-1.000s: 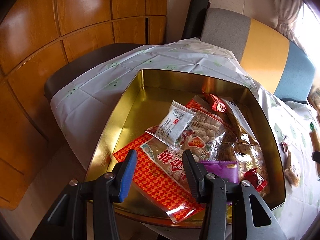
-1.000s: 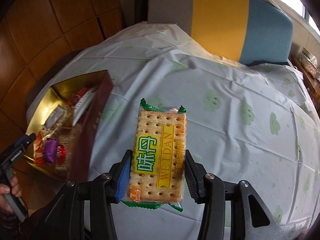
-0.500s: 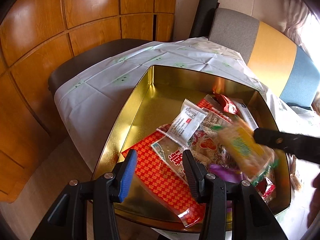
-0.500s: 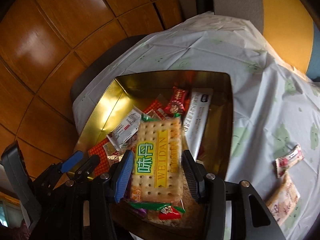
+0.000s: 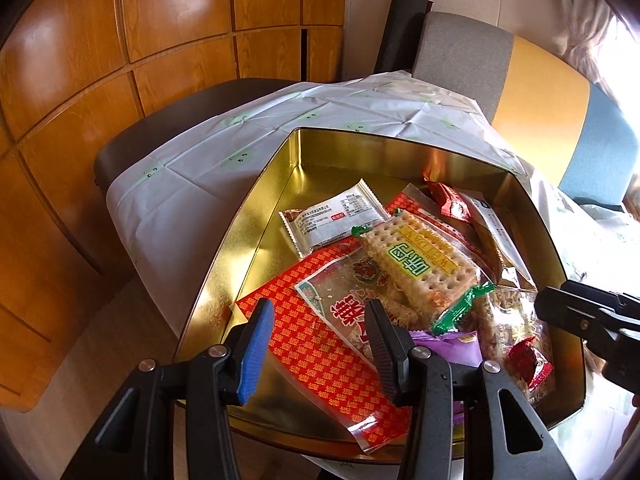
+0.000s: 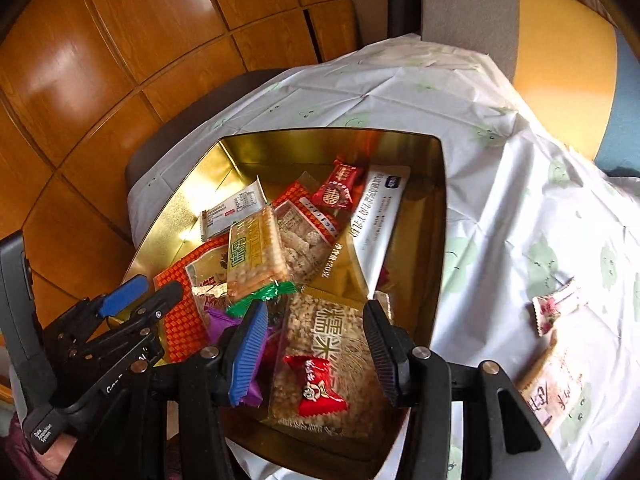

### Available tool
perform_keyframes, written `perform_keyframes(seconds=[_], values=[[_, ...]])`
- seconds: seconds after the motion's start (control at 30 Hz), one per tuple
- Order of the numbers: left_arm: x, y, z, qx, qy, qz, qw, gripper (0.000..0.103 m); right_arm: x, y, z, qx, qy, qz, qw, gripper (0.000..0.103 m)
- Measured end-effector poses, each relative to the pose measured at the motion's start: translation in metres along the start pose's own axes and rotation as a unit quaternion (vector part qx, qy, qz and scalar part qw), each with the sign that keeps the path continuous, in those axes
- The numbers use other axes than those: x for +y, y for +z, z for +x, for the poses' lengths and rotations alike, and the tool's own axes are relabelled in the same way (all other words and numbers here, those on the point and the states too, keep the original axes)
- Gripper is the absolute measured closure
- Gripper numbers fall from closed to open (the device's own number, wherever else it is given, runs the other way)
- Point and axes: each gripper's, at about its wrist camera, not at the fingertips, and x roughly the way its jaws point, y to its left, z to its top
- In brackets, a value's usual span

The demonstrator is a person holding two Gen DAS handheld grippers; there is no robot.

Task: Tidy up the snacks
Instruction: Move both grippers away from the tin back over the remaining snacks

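A gold tin (image 5: 260, 216) (image 6: 434, 216) on the table holds several snack packets. The Weidan cracker pack (image 5: 420, 264) (image 6: 254, 256) lies loose on top of the pile inside it. My right gripper (image 6: 316, 348) is open and empty, above the tin's near end over a rice-cake bag (image 6: 336, 344) and a red candy (image 6: 316, 384). My left gripper (image 5: 320, 344) is open and empty at the tin's near left edge, above a red patterned bag (image 5: 320, 352). Each gripper shows in the other's view: the right one (image 5: 592, 320), the left one (image 6: 140, 296).
Two snack packets (image 6: 556, 308) (image 6: 556, 392) lie on the white tablecloth (image 6: 500, 184) to the right of the tin. A grey, yellow and blue chair back (image 5: 540, 92) stands behind the table. Wooden wall panels (image 5: 120, 60) are on the left.
My right gripper carried the cracker pack over the tin, opened and let it go. The pack now lies on the pile. My left gripper stayed open by the tin.
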Motion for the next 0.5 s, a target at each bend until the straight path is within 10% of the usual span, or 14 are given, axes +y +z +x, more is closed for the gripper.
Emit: perform_keyframes(seconds=[0.5], values=[[-0.010,-0.002,-0.006,-0.003,-0.007,0.017,0.9998,0.055,-0.028,-0.015,-0.041,-0.051,-0.037,0.028,0.998,0.052]])
